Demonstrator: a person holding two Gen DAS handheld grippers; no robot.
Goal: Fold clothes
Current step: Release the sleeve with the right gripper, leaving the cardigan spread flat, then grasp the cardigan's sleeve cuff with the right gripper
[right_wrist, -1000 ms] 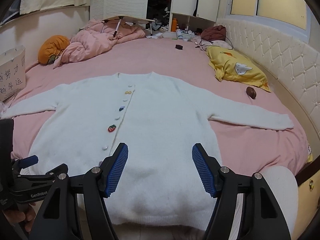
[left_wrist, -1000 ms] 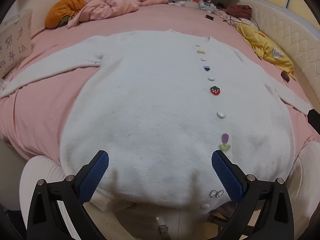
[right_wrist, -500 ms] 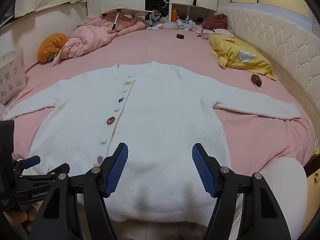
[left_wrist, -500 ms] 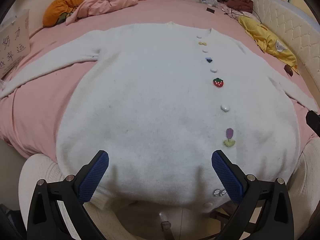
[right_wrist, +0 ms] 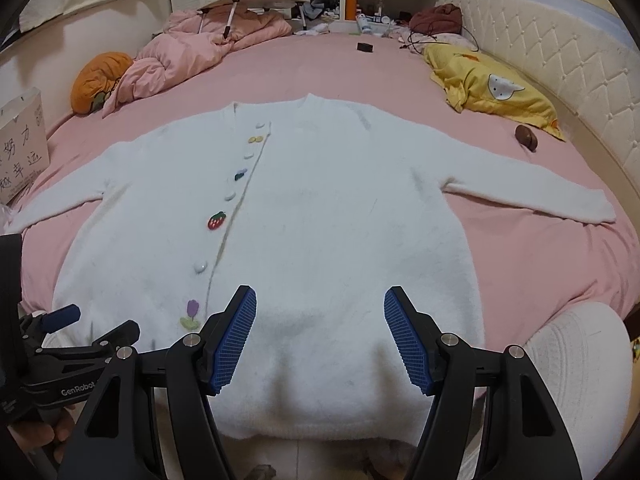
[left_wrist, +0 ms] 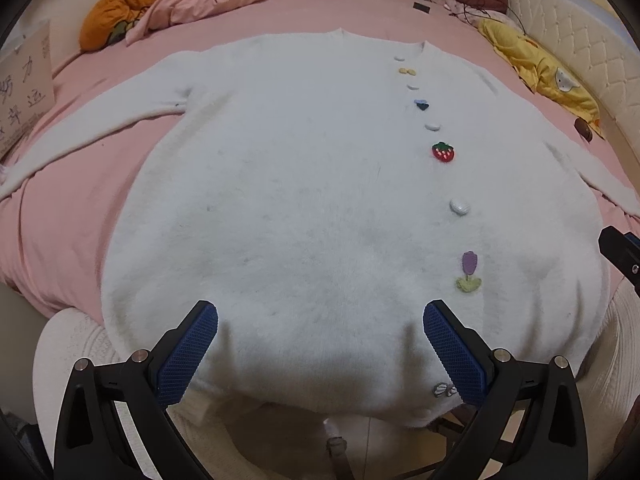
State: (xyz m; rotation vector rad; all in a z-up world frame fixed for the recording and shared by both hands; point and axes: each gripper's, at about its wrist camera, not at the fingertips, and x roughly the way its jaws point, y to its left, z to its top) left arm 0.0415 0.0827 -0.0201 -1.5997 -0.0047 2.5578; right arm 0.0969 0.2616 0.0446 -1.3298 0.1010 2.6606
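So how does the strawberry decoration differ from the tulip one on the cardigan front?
The strawberry is red with a green top and compact; the tulip is purple on a green stem and taller. The strawberry sits mid-placket, while the tulip sits nearer the hem. Both lie along the white cardigan's button line.

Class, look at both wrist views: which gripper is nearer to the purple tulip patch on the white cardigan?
Left. The left gripper hovers with the tulip patch just beyond its right-hand finger; the right gripper hovers further right, over plain knit.

A white cardigan (right_wrist: 320,220) lies flat, sleeves spread, on the pink bed (right_wrist: 520,264), hem over its near edge. The right gripper (right_wrist: 320,336) hovers above the hem, blue fingers (right_wrist: 236,340) spread apart, gripping nothing.
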